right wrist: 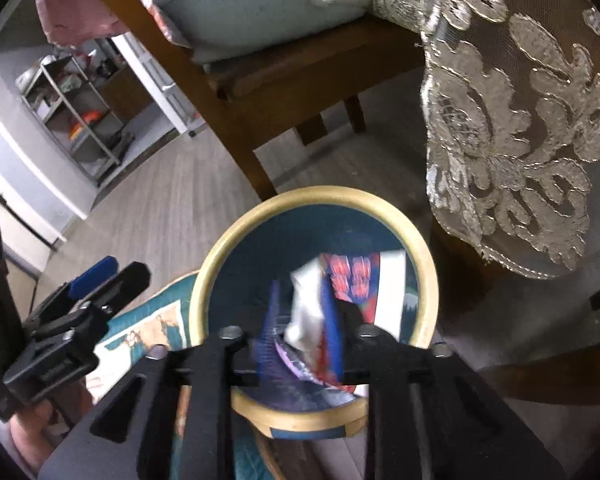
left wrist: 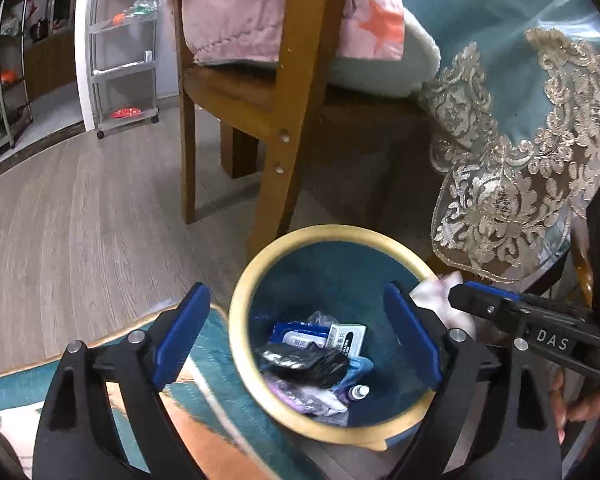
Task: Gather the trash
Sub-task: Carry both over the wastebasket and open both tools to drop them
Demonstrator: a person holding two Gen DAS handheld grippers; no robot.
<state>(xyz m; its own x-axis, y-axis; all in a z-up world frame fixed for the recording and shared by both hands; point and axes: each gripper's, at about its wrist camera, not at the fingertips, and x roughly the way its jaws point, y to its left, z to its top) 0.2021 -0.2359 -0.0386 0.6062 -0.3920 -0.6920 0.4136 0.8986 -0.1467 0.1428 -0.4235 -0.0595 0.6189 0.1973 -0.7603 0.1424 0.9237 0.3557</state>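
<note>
Over the bin (right wrist: 422, 264), right tongs (right wrist: 300, 344) straddle a crumpled wrapper (right wrist: 308, 312), pads seemingly loosening through blur; left tongs (left wrist: 296, 340) gape empty alongside.

Left wrist view: looks forward and steeply down along left gripper (left wrist: 296, 336), close above round bin (left wrist: 236, 316) on floor; wooden chair (left wrist: 296, 92) and lace tablecloth (left wrist: 500, 184) behind, shelf rack (left wrist: 124, 48) far left.

Right wrist view: same downward slant along right gripper (right wrist: 300, 340), nearer bin (right wrist: 424, 264), frame rolled so shelf rack (right wrist: 76, 120) leans.

Shared: bin, chair (right wrist: 236, 92), tablecloth (right wrist: 520, 120), floor (right wrist: 172, 208). Each view catches other gripper at edge: right gripper (left wrist: 460, 296) at right, left gripper (right wrist: 112, 272) at left.
</note>
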